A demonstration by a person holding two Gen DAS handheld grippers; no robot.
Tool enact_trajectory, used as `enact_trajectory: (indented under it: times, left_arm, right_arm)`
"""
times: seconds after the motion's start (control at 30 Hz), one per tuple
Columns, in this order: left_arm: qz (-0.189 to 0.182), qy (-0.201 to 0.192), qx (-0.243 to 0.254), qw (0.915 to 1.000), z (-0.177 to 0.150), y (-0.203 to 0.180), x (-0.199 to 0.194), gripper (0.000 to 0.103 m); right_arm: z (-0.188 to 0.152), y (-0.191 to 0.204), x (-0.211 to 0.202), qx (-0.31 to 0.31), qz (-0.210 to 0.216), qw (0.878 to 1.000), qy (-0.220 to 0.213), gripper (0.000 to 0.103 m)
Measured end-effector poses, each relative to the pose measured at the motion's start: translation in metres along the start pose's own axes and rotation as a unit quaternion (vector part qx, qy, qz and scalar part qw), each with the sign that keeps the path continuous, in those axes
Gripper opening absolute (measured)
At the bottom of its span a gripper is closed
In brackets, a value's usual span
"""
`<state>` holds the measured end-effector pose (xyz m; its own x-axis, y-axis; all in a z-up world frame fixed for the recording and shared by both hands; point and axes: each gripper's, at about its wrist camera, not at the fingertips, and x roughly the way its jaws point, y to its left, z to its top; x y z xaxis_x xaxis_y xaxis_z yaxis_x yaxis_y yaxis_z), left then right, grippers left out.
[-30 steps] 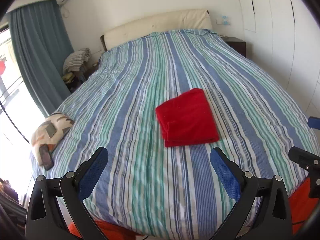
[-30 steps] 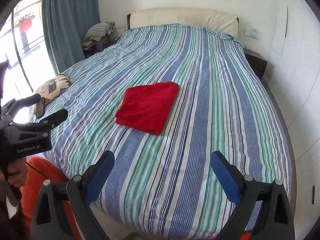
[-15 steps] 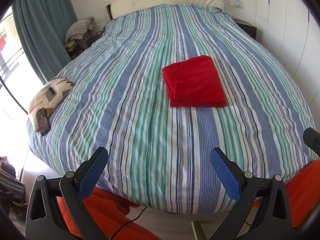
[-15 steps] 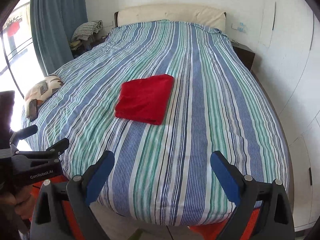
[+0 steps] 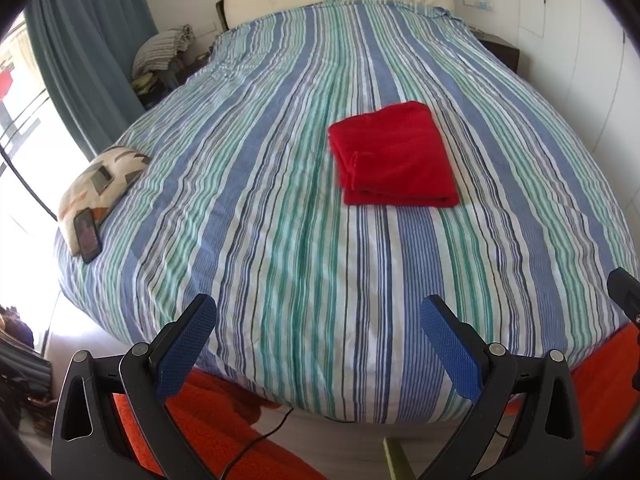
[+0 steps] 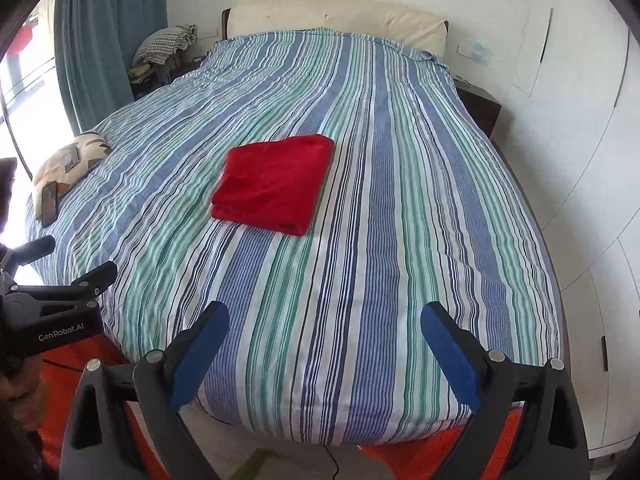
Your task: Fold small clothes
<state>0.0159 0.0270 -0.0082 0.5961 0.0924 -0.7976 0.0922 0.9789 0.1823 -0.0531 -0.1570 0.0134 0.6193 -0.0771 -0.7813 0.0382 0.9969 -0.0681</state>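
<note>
A folded red garment [image 5: 394, 156] lies flat on the striped bed cover [image 5: 280, 200], right of the bed's middle; the right wrist view shows the same red garment [image 6: 274, 182] as a neat rectangle. My left gripper [image 5: 318, 344] hangs open over the foot of the bed, well short of the garment, with nothing between its blue pads. My right gripper [image 6: 324, 350] is also open and empty, held back over the bed's near edge. The left gripper [image 6: 60, 272] shows from the side at the left of the right wrist view.
A patterned cushion [image 5: 100, 180] with a phone [image 5: 87, 234] on it sits at the bed's left edge. Blue curtains [image 5: 92, 60] and a window stand left, a nightstand [image 6: 478, 106] and white wardrobe doors right. An orange rug [image 5: 208, 424] lies by the foot of the bed.
Both grippers have pulled back and risen from the bed; the garment looks farther away and the foot edge and orange rug have come into view. The garment has not moved.
</note>
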Motion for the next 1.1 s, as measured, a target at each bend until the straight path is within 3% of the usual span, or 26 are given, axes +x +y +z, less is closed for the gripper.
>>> enact_trajectory:
  times: [0.37, 0.67, 1.1]
  left_arm:
    - [0.004, 0.001, 0.004, 1.0000, -0.002, 0.000, -0.001, 0.102]
    - [-0.006, -0.026, 0.009, 0.9996, 0.000, 0.006, -0.034, 0.102]
    - [-0.035, -0.032, -0.002, 0.9989, 0.000, 0.014, -0.056, 0.103]
  right_arm:
    - [-0.001, 0.002, 0.003, -0.005, -0.003, 1.000, 0.006, 0.096]
    - [0.000, -0.003, -0.018, 0.001, 0.072, 0.997, 0.011, 0.101]
    - [0.005, 0.004, -0.050, -0.005, 0.133, 0.991, -0.006, 0.102]
